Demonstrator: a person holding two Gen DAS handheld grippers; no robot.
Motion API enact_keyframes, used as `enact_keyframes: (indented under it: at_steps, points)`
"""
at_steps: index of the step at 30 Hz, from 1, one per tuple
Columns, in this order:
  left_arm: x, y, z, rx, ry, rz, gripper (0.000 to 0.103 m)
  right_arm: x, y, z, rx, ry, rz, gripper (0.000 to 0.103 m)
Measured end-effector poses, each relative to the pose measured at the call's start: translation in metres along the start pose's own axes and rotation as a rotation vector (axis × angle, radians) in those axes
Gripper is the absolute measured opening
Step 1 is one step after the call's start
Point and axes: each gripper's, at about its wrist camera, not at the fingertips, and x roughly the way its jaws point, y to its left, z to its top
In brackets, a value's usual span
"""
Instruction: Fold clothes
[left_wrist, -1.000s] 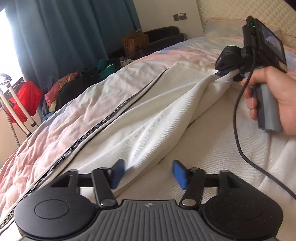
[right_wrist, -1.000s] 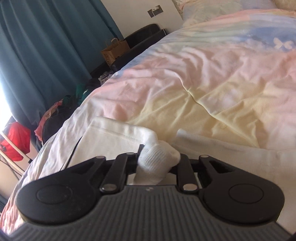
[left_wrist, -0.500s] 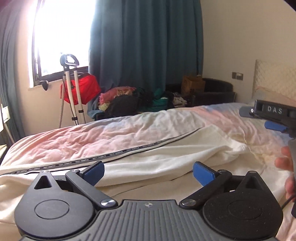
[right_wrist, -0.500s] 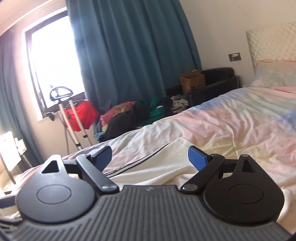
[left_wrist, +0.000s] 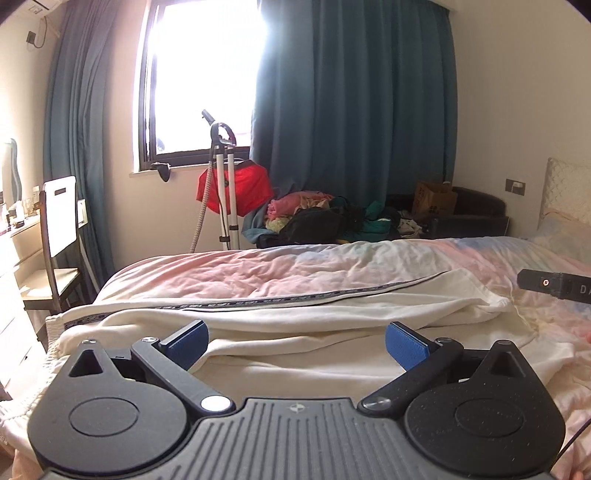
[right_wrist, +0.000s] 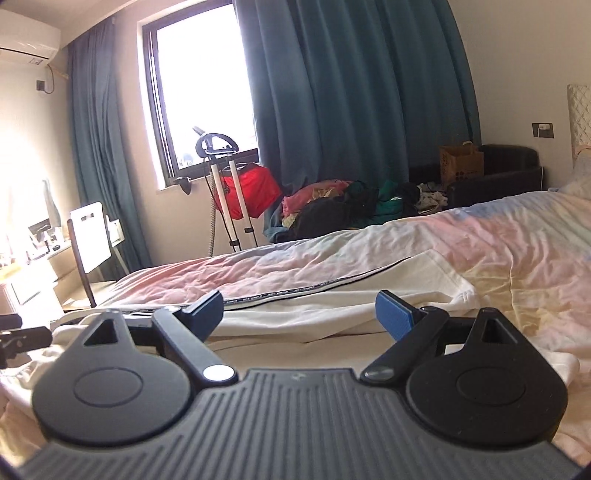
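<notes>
Garment position relative to both tongs: cream trousers (left_wrist: 332, 314) lie on the bed (left_wrist: 258, 269) just ahead of and below the left gripper (left_wrist: 295, 341) and right gripper (right_wrist: 299, 312), long axis crosswise to both. Both jaws have just been opening and stand wide, nothing between them. Waistband end lies nearer the left gripper, cuff end nearer the right.
</notes>
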Motion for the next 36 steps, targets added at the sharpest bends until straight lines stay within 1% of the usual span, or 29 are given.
enact_keyframes:
  at_steps: [1,2,4,5,6,9,12,14,15,17,18,19,20,21,22,24,26,28,30,31,32,33,34,35,36]
  points:
    - [-0.003,0.013,-0.003,-0.007,0.02,0.0,0.103,0.002,0.001,-0.003,0.0,0.012,-0.011,0.091]
    - [-0.006,0.028,-0.005,-0.024,0.04,0.017,0.103,0.005,0.001,-0.004,0.0,0.026,-0.025,0.091]
    - [-0.01,0.059,-0.011,-0.064,0.081,0.062,0.103,0.013,-0.002,-0.005,0.013,0.049,-0.053,0.091]
    - [-0.012,0.082,-0.015,-0.109,0.116,0.101,0.103,0.016,-0.003,-0.005,0.02,0.059,-0.066,0.091]
    - [-0.013,0.104,-0.019,-0.176,0.158,0.138,0.103,0.019,-0.005,-0.005,0.034,0.066,-0.075,0.091]
    - [-0.018,0.177,-0.04,-0.473,0.269,0.226,0.102,0.026,-0.01,-0.007,0.085,0.086,-0.082,0.091]
    - [-0.027,0.234,-0.066,-0.739,0.325,0.254,0.101,0.03,-0.017,-0.008,0.116,0.101,-0.093,0.091]
    - [-0.03,0.256,-0.082,-0.865,0.337,0.292,0.101,0.03,-0.023,-0.008,0.136,0.103,-0.1,0.091]
    - [-0.029,0.262,-0.089,-0.91,0.338,0.302,0.101,0.029,-0.028,-0.007,0.152,0.098,-0.104,0.091]
    - [-0.018,0.267,-0.102,-0.983,0.372,0.289,0.099,0.026,-0.042,-0.003,0.195,0.087,-0.116,0.091]
    - [-0.012,0.27,-0.108,-1.033,0.373,0.272,0.095,0.024,-0.051,-0.001,0.224,0.079,-0.123,0.091]
    - [-0.007,0.273,-0.113,-1.086,0.369,0.252,0.094,0.021,-0.06,0.001,0.253,0.07,-0.131,0.091]
    - [-0.004,0.275,-0.117,-1.132,0.354,0.235,0.09,0.019,-0.072,0.003,0.282,0.062,-0.146,0.091]
    - [-0.002,0.278,-0.119,-1.175,0.336,0.219,0.089,0.016,-0.084,0.004,0.31,0.053,-0.171,0.091]
    - [-0.002,0.281,-0.12,-1.195,0.314,0.209,0.088,0.013,-0.096,0.004,0.339,0.044,-0.196,0.091]
    - [-0.003,0.288,-0.118,-1.202,0.274,0.204,0.085,0.006,-0.123,0.0,0.413,0.028,-0.257,0.091]
    - [-0.002,0.29,-0.119,-1.211,0.243,0.194,0.08,0.001,-0.157,-0.011,0.547,0.021,-0.354,0.091]
    - [-0.001,0.29,-0.12,-1.198,0.245,0.199,0.075,-0.003,-0.183,-0.027,0.693,0.042,-0.449,0.091]
    - [0.002,0.29,-0.12,-1.169,0.256,0.218,0.065,-0.004,-0.204,-0.045,0.825,0.073,-0.528,0.091]
    - [0.001,0.289,-0.12,-1.164,0.255,0.225,0.063,-0.004,-0.213,-0.054,0.887,0.087,-0.561,0.092]
    - [0.0,0.288,-0.121,-1.16,0.254,0.232,0.057,-0.004,-0.221,-0.064,0.948,0.102,-0.592,0.093]
    - [0.001,0.286,-0.12,-1.154,0.254,0.239,0.049,-0.001,-0.226,-0.071,0.999,0.108,-0.576,0.093]
    - [0.003,0.284,-0.12,-1.148,0.253,0.241,0.045,0.003,-0.23,-0.079,1.066,0.105,-0.525,0.093]
    - [0.005,0.284,-0.121,-1.15,0.246,0.235,0.037,0.007,-0.233,-0.087,1.13,0.102,-0.473,0.092]
    - [0.006,0.287,-0.123,-1.164,0.235,0.225,0.033,0.013,-0.232,-0.09,1.147,0.116,-0.449,0.09]
